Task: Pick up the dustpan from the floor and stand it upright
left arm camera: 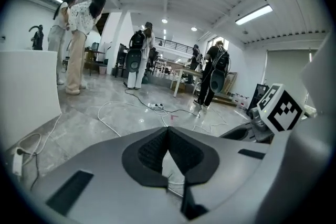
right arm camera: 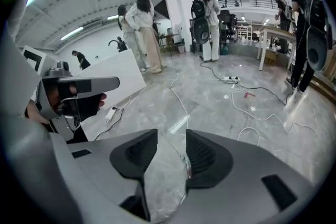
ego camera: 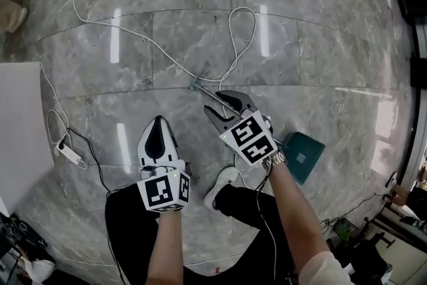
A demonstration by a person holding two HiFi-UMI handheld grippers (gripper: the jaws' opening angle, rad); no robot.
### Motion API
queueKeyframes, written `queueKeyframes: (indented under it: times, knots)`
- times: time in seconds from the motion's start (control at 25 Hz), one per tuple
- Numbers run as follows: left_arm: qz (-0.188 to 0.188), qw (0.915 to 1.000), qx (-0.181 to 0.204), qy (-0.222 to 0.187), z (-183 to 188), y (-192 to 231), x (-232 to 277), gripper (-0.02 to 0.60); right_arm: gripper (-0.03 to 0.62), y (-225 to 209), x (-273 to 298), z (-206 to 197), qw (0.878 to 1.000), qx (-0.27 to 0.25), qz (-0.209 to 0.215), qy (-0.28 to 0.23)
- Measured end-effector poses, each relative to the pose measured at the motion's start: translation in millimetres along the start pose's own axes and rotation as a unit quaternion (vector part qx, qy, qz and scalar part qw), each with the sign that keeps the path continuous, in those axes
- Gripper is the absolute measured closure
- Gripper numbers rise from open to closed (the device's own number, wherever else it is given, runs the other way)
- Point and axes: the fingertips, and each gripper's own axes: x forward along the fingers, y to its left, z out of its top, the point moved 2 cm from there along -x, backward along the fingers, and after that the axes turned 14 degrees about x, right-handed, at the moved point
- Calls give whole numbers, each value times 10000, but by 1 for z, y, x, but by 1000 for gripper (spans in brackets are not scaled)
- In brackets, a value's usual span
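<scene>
Your left claw (ego camera: 158, 122): pressed together, empty | your right claw (ego camera: 213, 103): spread, gripping nothing | teal plastic dustpan (ego camera: 307, 157): lying on grey marble floor (ego camera: 320, 57), partly hidden behind your right wrist (ego camera: 277, 160).

The grey plastic left gripper (ego camera: 158, 121) and right gripper (ego camera: 225, 107) are lined with black ribbed pads (right arm camera: 203, 156) and topped with white cubes (ego camera: 165, 190) bearing black square markers, while black trousers (ego camera: 133, 237), a white shoe (ego camera: 220, 187), a metal-banded wristwatch (ego camera: 275, 159) and a pale short sleeve (ego camera: 325, 270) are worn.
</scene>
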Motion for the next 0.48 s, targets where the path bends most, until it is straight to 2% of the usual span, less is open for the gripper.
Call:
queueKeyframes:
  times: [0.08, 0.16, 0.32, 0.48]
  knots:
    - [-189, 9997, 155, -33, -52, -9, 32, 574, 436, -26, 50, -39, 9998, -78, 36, 192]
    - [-173, 9996, 231, -35, -107, -10, 64, 574, 437, -50, 100, -76, 9993, -166, 109, 321]
    - [642, 9979, 46, 108, -198, 12, 115, 574, 437, -90, 190, -134, 9989, -264, 187, 342]
    - [911, 9957, 33, -175, -250, 22, 149, 574, 437, -110, 265, -170, 9975, -445, 233, 492]
